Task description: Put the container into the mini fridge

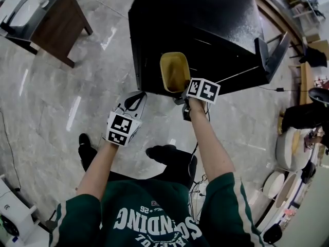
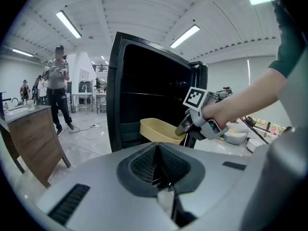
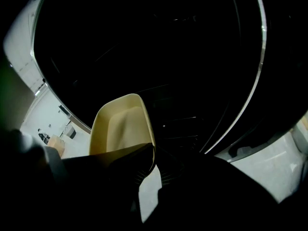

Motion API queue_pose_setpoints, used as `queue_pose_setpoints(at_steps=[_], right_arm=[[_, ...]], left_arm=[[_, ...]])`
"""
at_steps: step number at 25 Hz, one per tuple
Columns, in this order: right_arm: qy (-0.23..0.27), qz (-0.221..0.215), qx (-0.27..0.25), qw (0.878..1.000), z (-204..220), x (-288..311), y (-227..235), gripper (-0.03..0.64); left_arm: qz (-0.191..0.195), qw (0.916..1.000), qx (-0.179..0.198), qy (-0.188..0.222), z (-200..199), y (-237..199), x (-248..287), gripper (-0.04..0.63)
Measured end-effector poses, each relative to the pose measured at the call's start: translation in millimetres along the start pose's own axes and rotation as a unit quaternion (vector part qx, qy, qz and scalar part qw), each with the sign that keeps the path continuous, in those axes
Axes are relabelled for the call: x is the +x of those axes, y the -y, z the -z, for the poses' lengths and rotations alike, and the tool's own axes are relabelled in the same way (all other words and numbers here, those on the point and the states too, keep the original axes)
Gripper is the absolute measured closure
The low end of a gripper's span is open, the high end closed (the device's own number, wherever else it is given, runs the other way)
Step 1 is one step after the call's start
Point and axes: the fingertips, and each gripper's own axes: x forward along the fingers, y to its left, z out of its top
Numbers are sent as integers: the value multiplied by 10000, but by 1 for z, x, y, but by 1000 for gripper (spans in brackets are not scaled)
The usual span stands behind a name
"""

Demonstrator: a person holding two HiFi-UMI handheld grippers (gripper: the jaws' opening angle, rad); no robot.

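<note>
A pale yellow container point(image 1: 175, 72) hangs at the open front of the black mini fridge point(image 1: 205, 24). My right gripper point(image 1: 186, 94) is shut on its near rim, and the tub points into the dark cavity point(image 3: 192, 57). In the right gripper view the container point(image 3: 122, 126) reaches out past the jaws toward the wire shelves. My left gripper point(image 1: 134, 103) hangs lower left of the fridge, shut with nothing in it. From the left gripper view I see the container point(image 2: 161, 130), the right gripper point(image 2: 185, 129) and the fridge point(image 2: 144, 95) ahead.
The fridge door point(image 1: 272, 55) stands open to the right. A wooden table point(image 1: 51, 19) is at the far left. Bowls and dishes point(image 1: 288, 148) sit on the floor at right. A person point(image 2: 57, 88) stands in the background. My shoes point(image 1: 167, 153) are below the fridge.
</note>
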Motion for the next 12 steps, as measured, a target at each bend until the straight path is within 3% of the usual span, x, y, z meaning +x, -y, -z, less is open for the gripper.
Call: queue_pose_setpoints(at_steps=[12], right_arm=[[-80, 302, 43, 9995, -17, 20, 11, 574]], left_arm=[[-54, 9998, -69, -186, 22, -7, -19, 580]])
